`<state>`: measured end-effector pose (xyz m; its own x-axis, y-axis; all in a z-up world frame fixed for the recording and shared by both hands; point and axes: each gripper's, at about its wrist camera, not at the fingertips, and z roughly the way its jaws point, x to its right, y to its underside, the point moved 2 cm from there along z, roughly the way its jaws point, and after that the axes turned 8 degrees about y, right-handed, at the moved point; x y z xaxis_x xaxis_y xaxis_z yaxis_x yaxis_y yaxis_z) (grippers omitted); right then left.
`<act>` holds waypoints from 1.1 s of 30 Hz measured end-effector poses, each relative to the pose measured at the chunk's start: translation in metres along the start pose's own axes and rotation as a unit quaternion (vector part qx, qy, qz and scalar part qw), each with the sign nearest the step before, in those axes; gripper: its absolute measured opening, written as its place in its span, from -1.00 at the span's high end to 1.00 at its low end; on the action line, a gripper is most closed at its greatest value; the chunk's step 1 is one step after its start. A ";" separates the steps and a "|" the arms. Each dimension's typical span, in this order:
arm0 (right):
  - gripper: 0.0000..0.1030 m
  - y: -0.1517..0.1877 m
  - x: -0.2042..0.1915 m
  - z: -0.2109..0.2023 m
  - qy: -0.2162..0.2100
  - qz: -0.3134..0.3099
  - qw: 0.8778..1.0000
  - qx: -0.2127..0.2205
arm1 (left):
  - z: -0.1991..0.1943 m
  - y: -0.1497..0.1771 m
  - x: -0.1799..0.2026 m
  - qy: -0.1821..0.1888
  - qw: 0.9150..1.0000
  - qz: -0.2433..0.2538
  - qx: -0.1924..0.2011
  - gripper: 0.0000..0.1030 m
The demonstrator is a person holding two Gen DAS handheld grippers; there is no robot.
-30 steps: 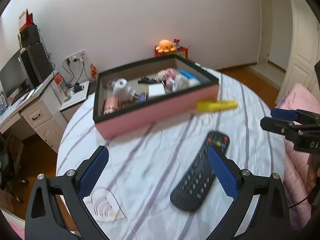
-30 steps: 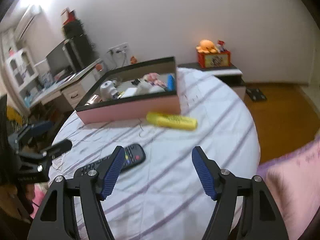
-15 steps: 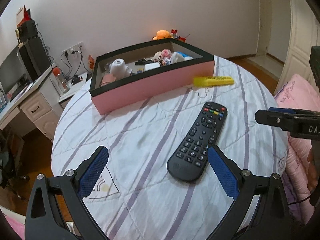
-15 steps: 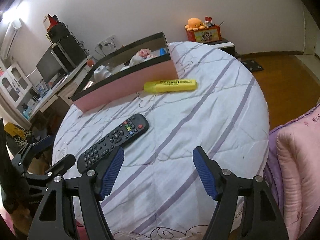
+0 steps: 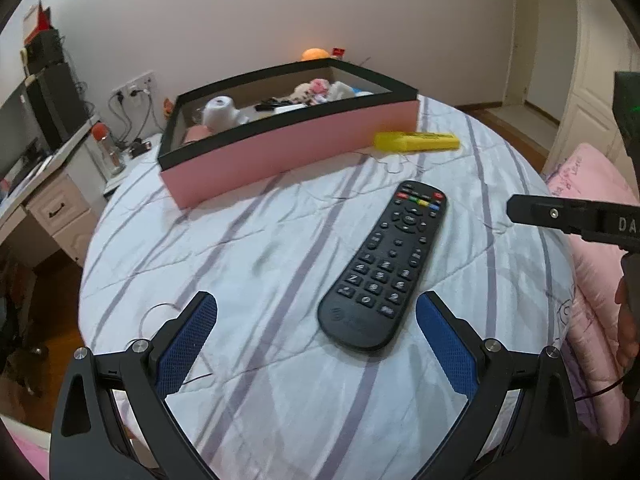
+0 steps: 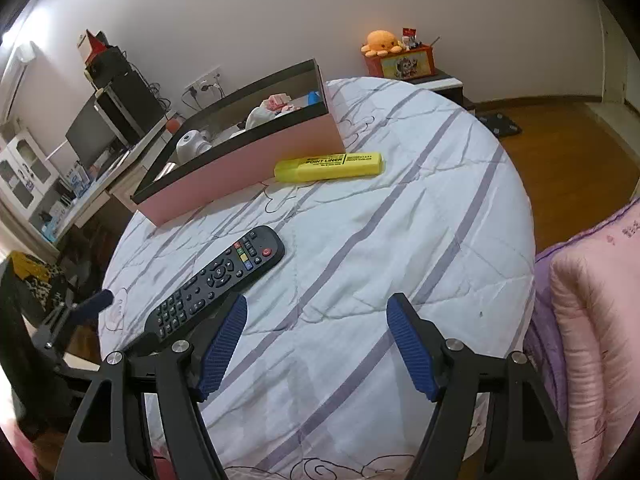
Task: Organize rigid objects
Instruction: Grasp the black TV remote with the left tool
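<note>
A black remote control (image 5: 386, 264) (image 6: 218, 280) lies on the striped white bedcover. A yellow highlighter (image 5: 416, 141) (image 6: 330, 166) rests just beside the pink box (image 5: 288, 148) (image 6: 240, 160), whose black rim holds several small items. My left gripper (image 5: 316, 320) is open above the cover, its right pad close to the remote's near end, nothing between the pads. My right gripper (image 6: 316, 328) is open too, over bare cover to the right of the remote. It shows as a black arm (image 5: 572, 220) at the right edge of the left wrist view.
The round bed surface (image 6: 400, 240) drops off to a wooden floor (image 6: 568, 152) at the right. A pink quilt (image 6: 592, 320) lies at the right edge. A desk with a monitor (image 6: 88, 136) stands to the left, a bedside stand with an orange plush (image 6: 382, 42) behind.
Both grippers have sunk toward the bed, so the remote and box look nearer and lower in view. The right gripper has rolled, tilting its view. Nothing on the bed moved.
</note>
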<state>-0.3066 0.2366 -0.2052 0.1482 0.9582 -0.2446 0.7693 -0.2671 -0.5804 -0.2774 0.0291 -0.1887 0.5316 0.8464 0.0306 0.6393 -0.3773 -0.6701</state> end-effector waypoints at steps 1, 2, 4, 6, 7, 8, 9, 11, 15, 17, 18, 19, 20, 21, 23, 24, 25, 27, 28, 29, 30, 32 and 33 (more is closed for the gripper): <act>-0.44 0.000 0.001 0.001 0.002 0.003 1.000 -0.001 | 0.002 0.000 0.002 0.005 1.000 0.004 -0.001 -0.96; -0.44 0.000 0.001 0.001 0.002 0.004 1.000 -0.002 | 0.004 0.000 0.004 0.010 1.000 0.008 -0.001 -0.96; -0.44 0.001 0.000 0.002 -0.005 0.008 1.000 -0.004 | 0.009 0.000 0.007 0.017 1.000 0.015 0.000 -0.96; -0.44 0.002 -0.004 0.004 -0.011 0.011 1.000 -0.008 | 0.016 -0.001 0.010 0.027 0.999 0.016 -0.004 -0.78; -0.44 0.002 -0.006 0.005 -0.017 0.012 1.000 -0.009 | 0.019 0.000 0.011 0.032 0.999 0.016 -0.007 -0.65; -0.44 0.002 -0.008 0.006 -0.020 0.013 1.000 -0.009 | 0.023 0.000 0.011 0.040 0.999 0.014 -0.015 -0.37; -0.44 0.002 -0.011 0.007 -0.023 0.011 1.000 -0.012 | 0.028 0.001 0.011 0.053 0.998 0.011 -0.024 -0.22; -0.44 0.002 -0.015 0.009 -0.033 0.016 0.999 -0.013 | 0.030 0.001 0.013 0.055 0.998 0.013 -0.017 -0.19; -0.44 0.004 -0.024 0.017 -0.052 0.032 0.998 -0.026 | 0.028 0.002 0.015 0.060 0.998 0.013 -0.011 -0.06; -0.44 0.005 -0.029 0.021 -0.061 0.041 0.997 -0.031 | 0.029 0.001 0.017 0.061 0.998 0.010 -0.008 -0.03; -0.44 0.006 -0.033 0.024 -0.066 0.048 0.996 -0.034 | 0.028 0.001 0.018 0.062 0.998 0.010 -0.007 -0.02; -0.44 0.007 -0.034 0.025 -0.068 0.054 0.996 -0.034 | 0.028 0.001 0.019 0.064 0.998 0.009 -0.006 -0.01; -0.45 0.007 -0.036 0.026 -0.071 0.060 0.995 -0.034 | 0.028 0.001 0.019 0.067 0.998 0.010 -0.006 0.00; -0.46 0.006 -0.038 0.029 -0.079 0.067 0.994 -0.035 | 0.028 0.001 0.020 0.066 0.998 0.012 -0.006 0.00; -0.54 0.004 -0.041 0.033 -0.084 0.078 0.993 -0.038 | 0.029 0.000 0.020 0.066 0.998 0.011 -0.005 0.00; -0.54 0.003 -0.042 0.034 -0.088 0.082 0.992 -0.040 | 0.030 0.000 0.020 0.066 0.998 0.012 -0.004 0.00; -0.54 0.002 -0.045 0.036 -0.098 0.086 0.991 -0.042 | 0.030 0.000 0.019 0.067 0.998 0.011 -0.003 0.00; -0.54 0.000 -0.054 0.043 -0.107 0.085 0.990 -0.047 | 0.030 -0.001 0.019 0.068 0.998 0.008 -0.001 0.00; -0.54 0.000 -0.056 0.045 -0.111 0.085 0.989 -0.047 | 0.031 -0.001 0.019 0.068 0.998 0.008 0.000 0.00; -0.54 0.000 -0.057 0.046 -0.113 0.089 0.989 -0.045 | 0.031 -0.001 0.019 0.068 0.998 0.009 0.002 0.00; -0.54 0.000 -0.057 0.048 -0.114 0.093 0.988 -0.045 | 0.032 -0.002 0.019 0.069 0.998 0.008 0.003 0.00; -0.54 0.000 -0.059 0.049 -0.122 0.094 0.987 -0.037 | 0.033 -0.002 0.019 0.070 0.997 0.009 0.005 -0.01; -0.54 0.000 -0.061 0.051 -0.124 0.090 0.987 -0.040 | 0.033 -0.003 0.019 0.070 0.998 0.009 0.006 -0.01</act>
<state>-0.3477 0.1733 -0.2298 0.1368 0.8391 -0.5265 0.7921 -0.4118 -0.4505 -0.2878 0.0589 -0.2105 0.6158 0.7786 0.1209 0.6230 -0.3872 -0.6797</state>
